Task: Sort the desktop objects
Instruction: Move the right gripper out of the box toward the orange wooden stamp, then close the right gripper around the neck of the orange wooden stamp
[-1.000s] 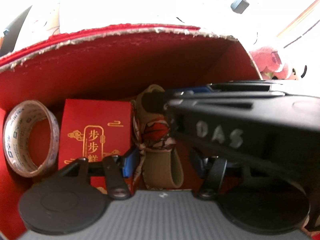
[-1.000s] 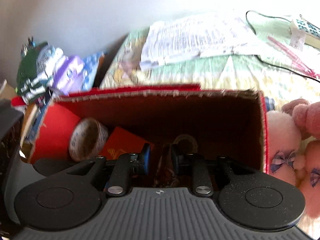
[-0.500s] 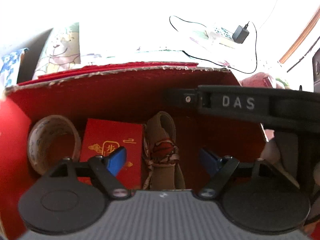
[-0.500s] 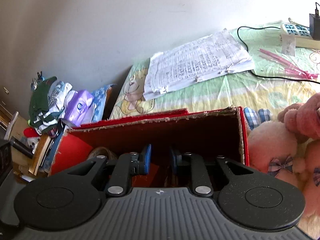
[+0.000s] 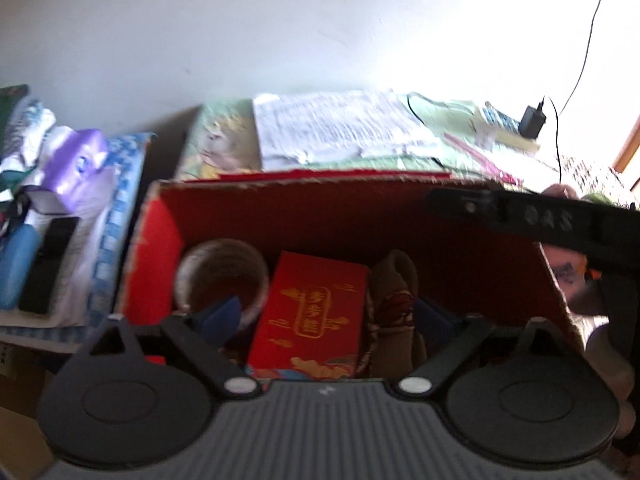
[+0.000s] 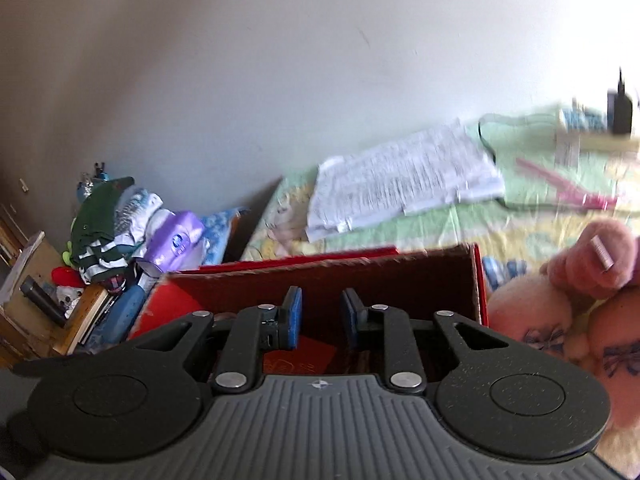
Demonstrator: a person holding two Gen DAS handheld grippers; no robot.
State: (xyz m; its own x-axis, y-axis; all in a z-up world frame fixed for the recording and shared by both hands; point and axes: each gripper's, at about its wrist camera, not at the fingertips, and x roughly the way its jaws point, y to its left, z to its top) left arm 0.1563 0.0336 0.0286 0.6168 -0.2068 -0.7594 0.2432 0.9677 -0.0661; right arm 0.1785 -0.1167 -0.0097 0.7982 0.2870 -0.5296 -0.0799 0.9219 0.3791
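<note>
The left gripper (image 5: 326,314) hangs above the red cardboard box (image 5: 160,248), its blue pads spread wide and holding nothing. Below and between the pads lies the red envelope (image 5: 312,312); the tape roll (image 5: 220,276) sits to its left, the patterned cloth bundle (image 5: 394,300) to its right. The right gripper (image 6: 319,316) is over the box's near edge, its pads narrowly parted and empty. A pink plush toy (image 6: 560,304) rests beside the box.

Right tool (image 6: 320,312) hangs empty, slightly parted, above the red box (image 6: 478,280) beside pink plush toys (image 6: 568,304)
</note>
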